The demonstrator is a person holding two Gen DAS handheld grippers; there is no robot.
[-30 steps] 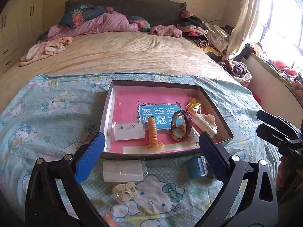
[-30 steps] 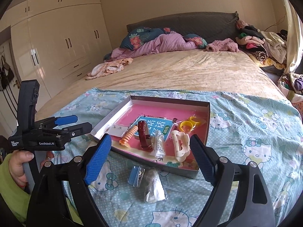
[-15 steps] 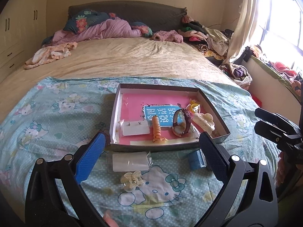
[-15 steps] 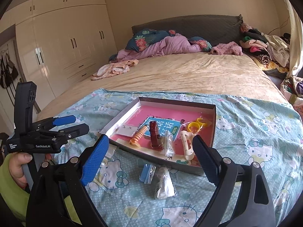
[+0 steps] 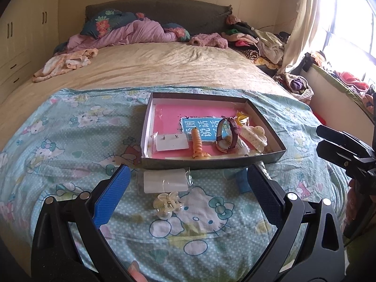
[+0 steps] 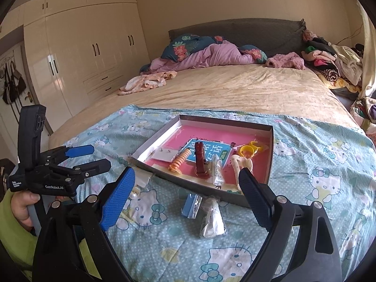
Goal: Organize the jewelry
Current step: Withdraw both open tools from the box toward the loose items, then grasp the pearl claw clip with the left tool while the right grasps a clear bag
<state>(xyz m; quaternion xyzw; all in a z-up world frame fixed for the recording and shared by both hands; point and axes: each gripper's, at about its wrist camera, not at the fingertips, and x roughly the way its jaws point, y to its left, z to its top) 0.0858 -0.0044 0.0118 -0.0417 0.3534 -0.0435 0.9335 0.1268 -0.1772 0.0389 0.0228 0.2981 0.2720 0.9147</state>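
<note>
Partly done: watch (image 5: 226, 134) and clips lie in the tray (image 5: 270, 158); hair claw (image 5: 167, 204) and packets (image 6: 212, 218) remain on the bed near its front wall; both claws, left claw (image 5: 188, 202) and right claw (image 6: 188, 202), are released and empty.

I see the tray (image 5: 268, 127) on the bed (image 5: 164, 70), holding a watch (image 5: 226, 136); a hair clip (image 5: 168, 203) lies before it.

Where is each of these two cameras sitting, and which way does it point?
Left wrist: rides the left gripper, facing the headboard; its open blue-padded fingers frame a small hair clip; the right gripper shows at the right edge.
Right wrist: rides the right gripper, facing the headboard and wardrobe; the left hand shows.
Both see the tray and watch.
</note>
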